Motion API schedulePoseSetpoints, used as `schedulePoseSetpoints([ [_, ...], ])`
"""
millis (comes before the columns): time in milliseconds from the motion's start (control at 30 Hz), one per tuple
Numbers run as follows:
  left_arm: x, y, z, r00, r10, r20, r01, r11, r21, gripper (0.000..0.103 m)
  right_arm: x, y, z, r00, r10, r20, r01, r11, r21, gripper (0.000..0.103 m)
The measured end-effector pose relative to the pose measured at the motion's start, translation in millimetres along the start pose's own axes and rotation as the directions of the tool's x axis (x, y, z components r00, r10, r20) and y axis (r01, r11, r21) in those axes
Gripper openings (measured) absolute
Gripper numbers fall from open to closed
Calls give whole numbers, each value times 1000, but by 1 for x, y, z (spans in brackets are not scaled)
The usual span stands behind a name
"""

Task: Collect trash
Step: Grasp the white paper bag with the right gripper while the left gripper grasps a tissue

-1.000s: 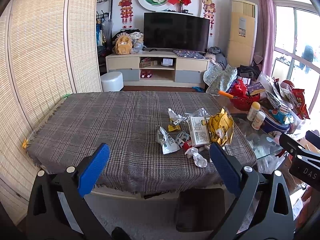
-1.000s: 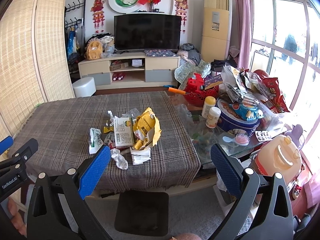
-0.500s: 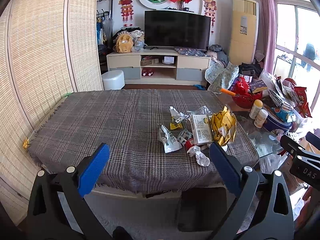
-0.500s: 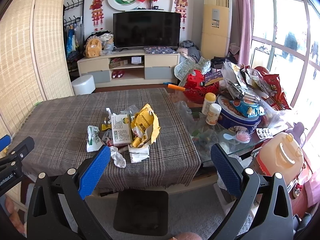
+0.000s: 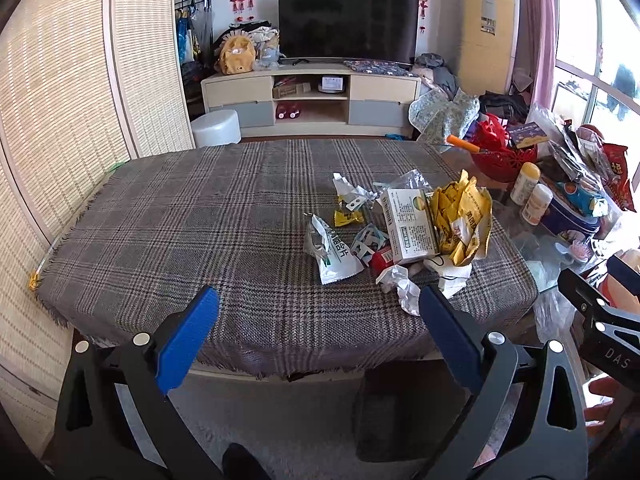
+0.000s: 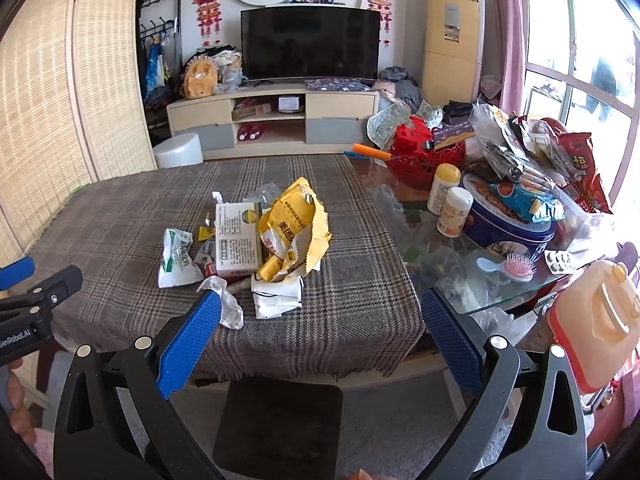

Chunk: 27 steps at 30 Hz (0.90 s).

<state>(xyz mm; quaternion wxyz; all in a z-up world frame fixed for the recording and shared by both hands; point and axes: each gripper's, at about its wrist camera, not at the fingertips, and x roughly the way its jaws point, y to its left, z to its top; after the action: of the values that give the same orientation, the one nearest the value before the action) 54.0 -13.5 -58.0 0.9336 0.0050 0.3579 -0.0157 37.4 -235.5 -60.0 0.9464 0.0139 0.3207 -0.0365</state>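
Note:
A heap of trash lies on the plaid tablecloth: a white carton, a crumpled yellow bag, a white-green wrapper, a crushed white tissue and several small scraps. My left gripper is open, held short of the table's near edge, left of the heap. My right gripper is open too, in front of the heap. Nothing sits between either pair of fingers.
A glass table right of the cloth holds a blue tin, bottles, a pink brush and snack bags. An orange jug stands at the right. A dark stool sits below the table edge. TV unit behind.
Both grippers have moved forward, so the table and the trash heap look nearer and larger. Both stay open and hold nothing.

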Motion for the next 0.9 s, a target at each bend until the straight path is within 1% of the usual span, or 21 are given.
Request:
schedulePoseSetpoints([
  [133,20,4,-3,999,-15,-37,14,1000,-27,94,31,3,-10,996,41,-76,-43,999,-31,100],
  [200,29,4,-5,998,-26,-50,24,999,-37,94,48,4,-14,992,32,-120,-37,999,-37,100],
  [267,40,4,-6,997,-36,-72,32,998,-48,94,63,3,-17,989,74,-132,-78,997,-23,100],
  [333,49,2,-6,995,-42,-88,38,998,-55,94,77,2,-19,986,89,-144,-91,996,-11,100],
  [433,64,-1,-3,992,-41,-117,34,998,-56,88,103,1,-18,973,155,-172,-155,988,12,99],
  [533,76,-4,0,989,-22,-144,15,999,-47,87,123,6,-17,966,172,-193,-175,985,4,94],
  [633,86,-8,5,988,-9,-156,3,999,-35,87,144,12,-18,954,195,-228,-202,979,-6,85],
  [767,93,-8,10,986,-8,-167,2,999,-37,85,163,16,-19,939,235,-251,-241,970,6,84],
  [833,97,-8,12,985,-18,-174,11,999,-43,84,170,19,-19,935,242,-259,-249,968,5,84],
  [900,103,-9,13,982,-33,-185,25,998,-49,83,177,22,-19,936,234,-264,-244,970,-5,84],
])
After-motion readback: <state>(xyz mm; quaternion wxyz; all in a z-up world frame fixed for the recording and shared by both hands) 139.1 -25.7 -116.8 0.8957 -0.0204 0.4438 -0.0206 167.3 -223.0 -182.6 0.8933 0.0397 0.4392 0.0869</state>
